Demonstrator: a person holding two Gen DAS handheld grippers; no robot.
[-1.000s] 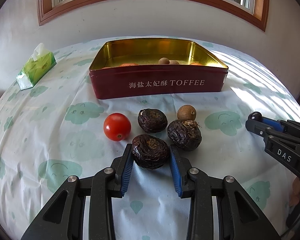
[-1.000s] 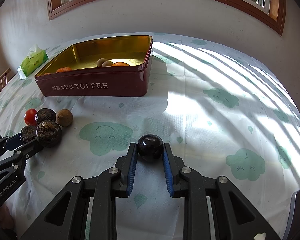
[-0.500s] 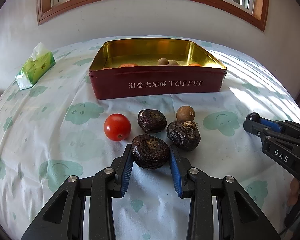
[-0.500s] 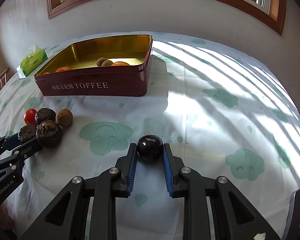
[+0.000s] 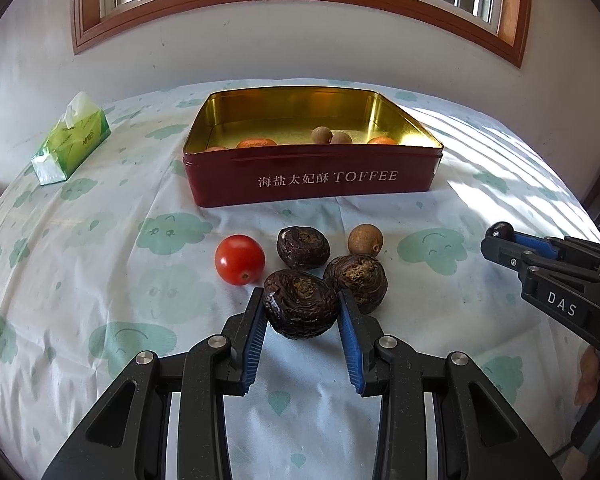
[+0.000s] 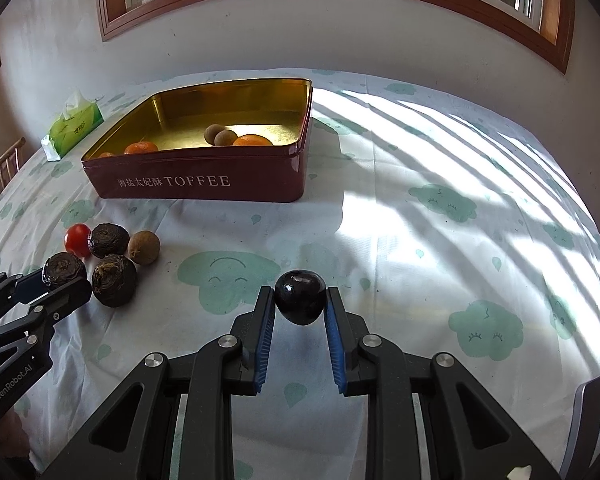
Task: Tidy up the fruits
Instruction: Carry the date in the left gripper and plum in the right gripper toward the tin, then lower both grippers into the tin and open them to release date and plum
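Observation:
My left gripper (image 5: pixel 300 298) is shut on a dark wrinkled water chestnut (image 5: pixel 300 312) low over the cloth. Two more chestnuts (image 5: pixel 303 247) (image 5: pixel 356 282), a red tomato (image 5: pixel 240 259) and a brown longan (image 5: pixel 365 240) lie just beyond it. My right gripper (image 6: pixel 299 295) is shut on a shiny dark round fruit (image 6: pixel 300 300) to the right of that cluster. Behind stands the open red toffee tin (image 5: pixel 228 184) (image 6: pixel 260 184), holding tangerines (image 5: pixel 256 143) and two longans (image 5: pixel 322 135).
A green tissue pack (image 5: pixel 70 142) sits at the far left of the cloud-print tablecloth (image 5: pixel 100 280). A white wall and a wood-framed window rise behind the table. A chair back (image 6: pixel 0 168) shows at the left edge. Sunlit stripes fall on the right.

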